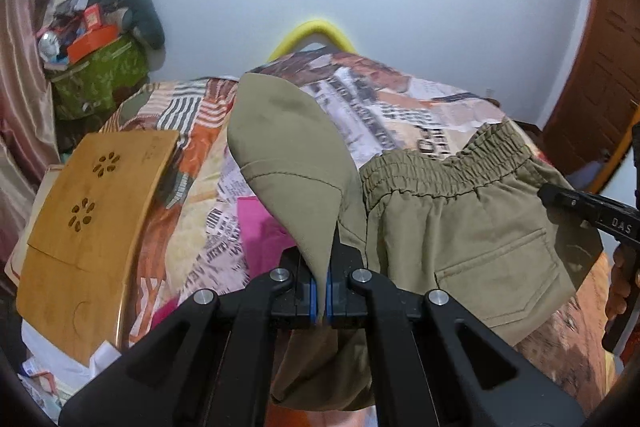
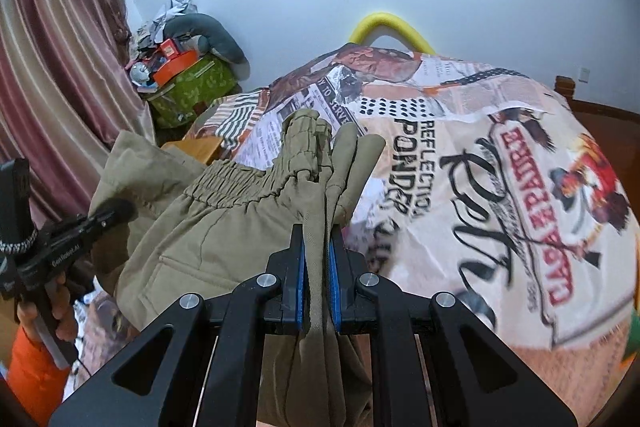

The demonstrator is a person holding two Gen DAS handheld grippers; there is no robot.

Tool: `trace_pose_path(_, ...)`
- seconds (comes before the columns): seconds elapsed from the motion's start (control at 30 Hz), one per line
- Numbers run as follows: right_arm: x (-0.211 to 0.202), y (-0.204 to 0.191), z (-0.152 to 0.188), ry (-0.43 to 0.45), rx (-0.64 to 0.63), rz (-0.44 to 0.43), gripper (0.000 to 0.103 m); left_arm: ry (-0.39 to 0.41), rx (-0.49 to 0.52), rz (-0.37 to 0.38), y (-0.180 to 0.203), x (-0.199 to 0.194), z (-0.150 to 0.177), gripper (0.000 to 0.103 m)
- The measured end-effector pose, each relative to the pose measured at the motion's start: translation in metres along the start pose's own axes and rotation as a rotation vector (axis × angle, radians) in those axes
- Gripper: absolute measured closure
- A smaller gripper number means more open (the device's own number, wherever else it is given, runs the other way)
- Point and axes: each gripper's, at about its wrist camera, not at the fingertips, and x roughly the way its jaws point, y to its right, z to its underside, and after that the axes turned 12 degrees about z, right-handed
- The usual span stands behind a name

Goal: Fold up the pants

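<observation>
Mid-fold: left gripper (image 1: 322, 291) and right gripper (image 2: 318, 291) were both clamped on the pants (image 1: 472, 227), lifted over the bed (image 2: 460, 187); next, lay flat, edges matched.

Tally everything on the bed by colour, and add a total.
Olive: 1, the pants
Tan wood: 1, the lap tray
Pink: 1, a cloth or sheet, partly hidden
Total: 3, on the printed bedspread

Both matte-black two-finger grippers (image 1: 322, 291) (image 2: 318, 291) carry blue pads (image 2: 299, 291), silver pivot screws and white lettering; an orange sleeve (image 2: 30, 367) covers one arm.
</observation>
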Motion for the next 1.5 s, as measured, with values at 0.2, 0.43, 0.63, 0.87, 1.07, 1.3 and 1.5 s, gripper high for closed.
trace_pose_path(0.2,0.054,-0.016,-0.004,-0.015,-0.038,0.022,0.094,-0.046,-0.101,-0.002,-0.048,0.055,0.001,0.101)
trace_pose_path(0.43,0.096,-0.014,0.02,-0.081,-0.064,0.079,0.094,-0.188,-0.186,-0.034,-0.095,0.112,0.029,0.1)
trace_pose_path(0.63,0.094,-0.001,0.03,-0.141,-0.039,0.085,0.083,-0.241,-0.228,-0.057,-0.11,0.119,0.048,0.087)
trace_pose_path(0.87,0.079,0.002,0.04,-0.174,-0.078,0.13,0.062,-0.264,-0.176,-0.109,-0.104,0.098,0.053,0.086)
trace_pose_path(1.07,0.044,0.006,0.04,-0.161,-0.097,0.141,0.062,-0.309,-0.154,-0.14,-0.092,0.069,0.061,0.086)
trace_pose_path(1.3,-0.035,-0.003,0.018,-0.058,-0.08,0.121,0.062,-0.223,-0.083,-0.094,-0.045,-0.011,0.052,0.086)
trace_pose_path(1.5,-0.121,-0.027,0.004,0.098,-0.085,0.075,0.062,-0.052,-0.022,-0.003,0.011,-0.109,0.025,0.086)
